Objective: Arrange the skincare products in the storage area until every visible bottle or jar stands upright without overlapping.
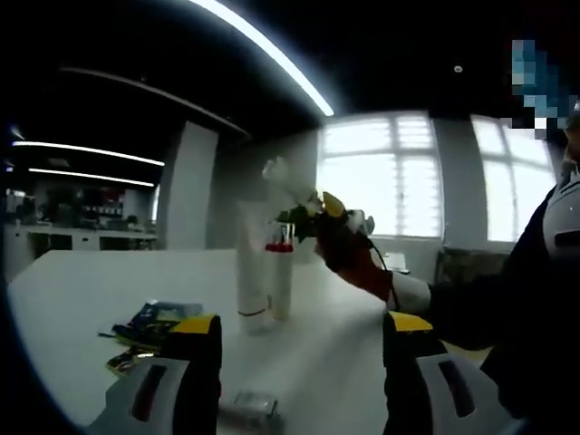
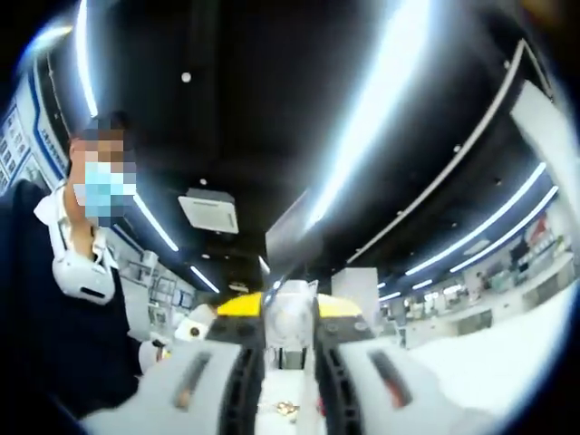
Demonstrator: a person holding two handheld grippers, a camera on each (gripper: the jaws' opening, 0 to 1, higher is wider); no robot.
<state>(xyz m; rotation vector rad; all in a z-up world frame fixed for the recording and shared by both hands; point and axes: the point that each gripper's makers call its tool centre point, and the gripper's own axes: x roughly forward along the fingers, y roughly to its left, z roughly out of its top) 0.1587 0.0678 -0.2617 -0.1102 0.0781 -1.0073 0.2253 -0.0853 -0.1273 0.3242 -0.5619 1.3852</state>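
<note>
Packets [image 1: 149,328] lie left of 2 upright bottles [image 1: 267,276] on your white table [image 1: 82,290], your left gripper [image 1: 299,349] gapes empty before them, while your right gripper [image 2: 288,340] clamps a pale bottle [image 2: 288,322], raised.

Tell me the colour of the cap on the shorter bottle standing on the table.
Red cap, seen best in the left gripper view.

Setting: open-plan office, dimly lit. Long ceiling light strips [image 1: 263,50] are glowing overhead; a ceiling air-conditioning cassette [image 2: 209,211] is hanging above. Large shuttered windows [image 1: 390,172] are letting in daylight. Desks with equipment [image 1: 82,222] are standing in back, beyond a broad white table [image 1: 100,290].
</note>
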